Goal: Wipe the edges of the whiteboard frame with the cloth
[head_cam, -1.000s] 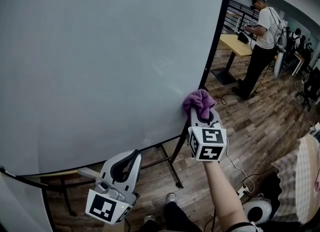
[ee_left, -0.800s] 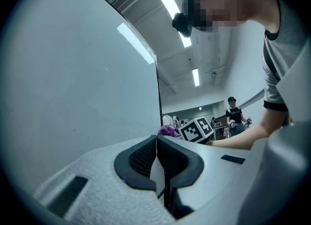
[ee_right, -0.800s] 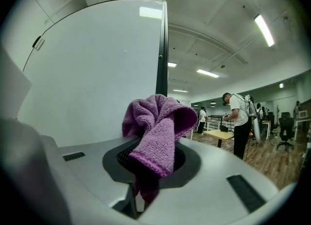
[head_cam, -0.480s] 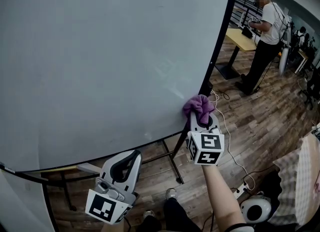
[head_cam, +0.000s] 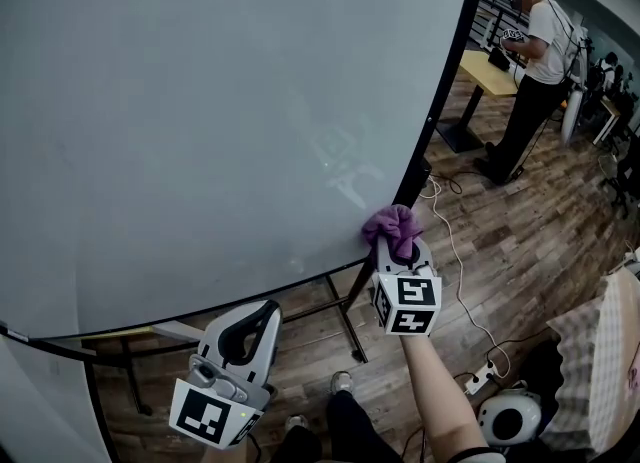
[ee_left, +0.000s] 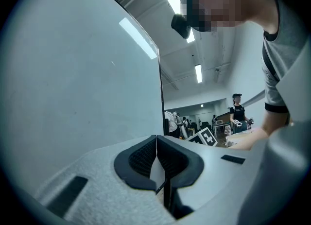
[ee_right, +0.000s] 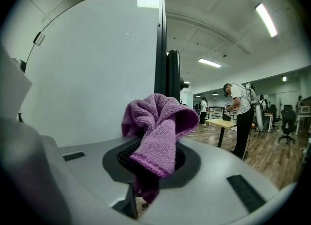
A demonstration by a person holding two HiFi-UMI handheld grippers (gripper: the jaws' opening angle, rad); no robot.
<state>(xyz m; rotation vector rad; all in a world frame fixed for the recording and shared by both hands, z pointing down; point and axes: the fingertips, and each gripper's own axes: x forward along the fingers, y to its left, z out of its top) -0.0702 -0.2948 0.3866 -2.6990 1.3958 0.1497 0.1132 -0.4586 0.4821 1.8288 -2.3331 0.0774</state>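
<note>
While pinching the crumpled purple terry cloth point(head_cam: 392, 224) in the right gripper point(head_cam: 400, 243), pressed it against the black right edge of the whiteboard frame point(head_cam: 441, 81), just above the lower corner. Judged mid-wipe along that upright edge. Held the left gripper point(head_cam: 252, 323) low and well apart, jaws pressed together on nothing. Judged the next move to need steady pressure while sliding along the frame, then turning onto the bottom rail point(head_cam: 200, 309).

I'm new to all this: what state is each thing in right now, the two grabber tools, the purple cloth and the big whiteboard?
Whiteboard: upright, surface nearly blank.
Cloth: bunched, against the right edge of the frame, near its lower corner.
Right gripper: shut on the cloth.
Left gripper: shut, nothing between its jaws.
</note>
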